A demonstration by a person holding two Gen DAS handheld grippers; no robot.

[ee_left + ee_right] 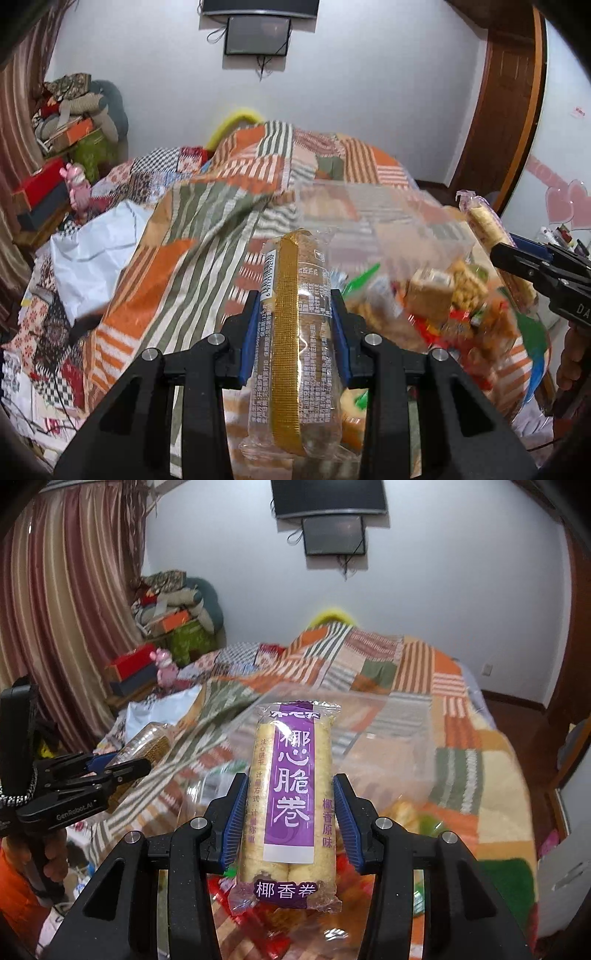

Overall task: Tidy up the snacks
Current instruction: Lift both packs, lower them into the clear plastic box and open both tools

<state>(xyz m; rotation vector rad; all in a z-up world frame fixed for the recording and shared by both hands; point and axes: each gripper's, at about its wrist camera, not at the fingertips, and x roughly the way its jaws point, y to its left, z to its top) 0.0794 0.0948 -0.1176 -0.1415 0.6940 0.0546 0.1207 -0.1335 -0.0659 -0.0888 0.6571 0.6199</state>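
- Gold-striped clear snack pack [295,332] stands lengthwise between the left gripper [295,332] pads, which are nearly closed and pinch its sides.
- Purple coconut roll pack [291,801] sits upright in the right gripper [291,819], clamped narrowly around it.
- Both hang above a clear bag of mixed snacks [443,306] on the patchwork blanket [229,192].

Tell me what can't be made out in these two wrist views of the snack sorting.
- Snack pile, left wrist view: motion blur smears the loose packets; kinds unreadable.
- Clear plastic container, right wrist view: blurred; its shape and whether it holds anything are unclear.
- Gold-striped packet in the left claw: small print unreadable.
- Purple coconut roll packet in the right claw: hides the snacks below.
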